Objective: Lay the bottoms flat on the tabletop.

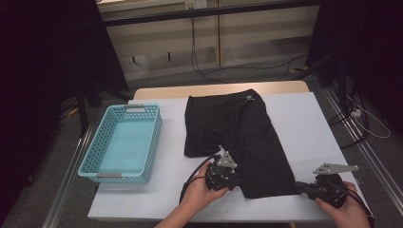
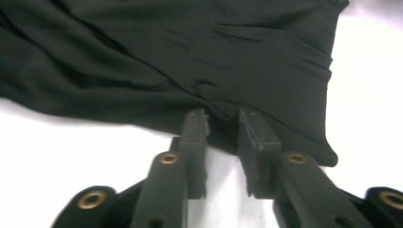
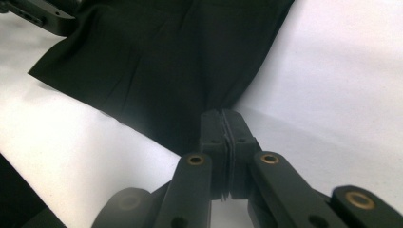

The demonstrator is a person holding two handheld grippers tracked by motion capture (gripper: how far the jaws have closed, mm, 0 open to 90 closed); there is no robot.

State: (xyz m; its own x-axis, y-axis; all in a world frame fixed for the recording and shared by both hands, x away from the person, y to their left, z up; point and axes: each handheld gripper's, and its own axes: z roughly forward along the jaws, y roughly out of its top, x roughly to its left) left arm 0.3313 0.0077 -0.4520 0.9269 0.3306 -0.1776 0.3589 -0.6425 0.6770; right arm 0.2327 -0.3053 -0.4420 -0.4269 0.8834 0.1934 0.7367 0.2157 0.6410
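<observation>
The right gripper's point(image 3: 223, 116) fingers point(image 3: 211, 130) are pressed flat together, pinching the near right corner of the black shorts point(image 1: 237, 137) where the hem meets the white tabletop point(image 1: 304, 123). The left gripper's point(image 2: 222, 118) fingers point(image 2: 195, 133) stand a narrow gap apart at the near edge of the same cloth; their tips sit on the hem with a fold of fabric between them, but whether the pads press on it I cannot tell. From above, the left gripper point(image 1: 231, 176) lies at the lower left corner of the shorts and the right gripper point(image 1: 300, 186) at the lower right corner, one hand point(image 1: 202, 192) behind each. There is one pair of shorts, spread flat in the middle of the tabletop with the waistband at the far side and the leg hems toward the person. One turquoise perforated basket point(image 1: 90, 159) stands to the left of the shorts, well apart from them, with nothing in it. Two grippers, two hands, one garment, one basket.
</observation>
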